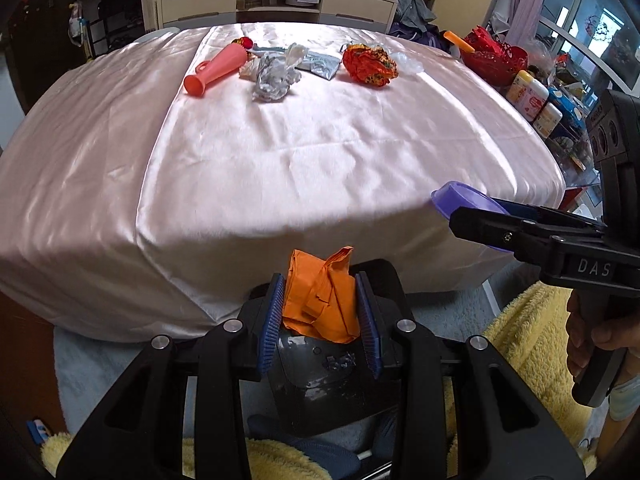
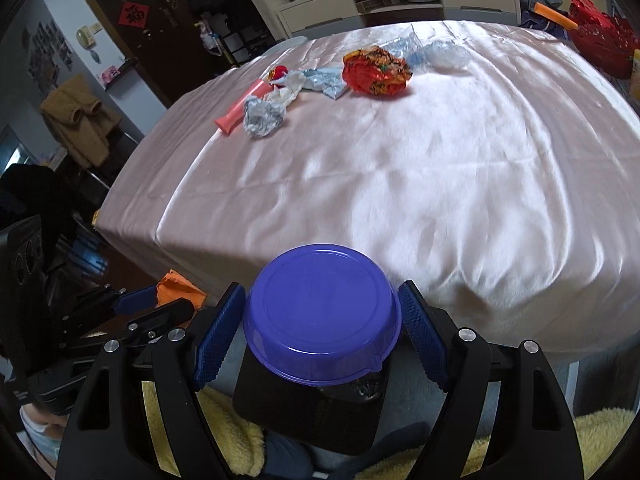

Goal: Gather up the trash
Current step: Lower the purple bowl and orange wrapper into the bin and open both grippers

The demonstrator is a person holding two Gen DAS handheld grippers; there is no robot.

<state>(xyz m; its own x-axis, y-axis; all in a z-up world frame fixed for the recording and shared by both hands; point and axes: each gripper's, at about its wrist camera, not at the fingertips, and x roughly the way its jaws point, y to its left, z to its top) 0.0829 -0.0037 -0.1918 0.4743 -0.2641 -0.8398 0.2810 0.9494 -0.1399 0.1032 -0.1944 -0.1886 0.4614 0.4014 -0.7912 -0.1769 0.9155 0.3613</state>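
A lived-in home bedroom: a bed (image 1: 280, 152) under a pink satin sheet, a cream shelf unit (image 1: 276, 2) piled with clothes beyond its far edge, a dark door (image 2: 148, 20), a jacket (image 2: 78, 120) hanging nearby.

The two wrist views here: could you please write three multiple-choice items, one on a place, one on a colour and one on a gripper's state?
1. Where does the salmon-pink cone lie?
A. on the far part of the bed
B. on the floor
C. in the bin

2. What colour is the bowl that the right gripper holds?
A. green
B. purple
C. white

3. How is the left gripper?
A. open and empty
B. out of view
C. shut on orange paper

Key:
A, the cone rests on the pink sheet.
B, the bowl in the right gripper is purple.
C, the left gripper pinches the orange paper.
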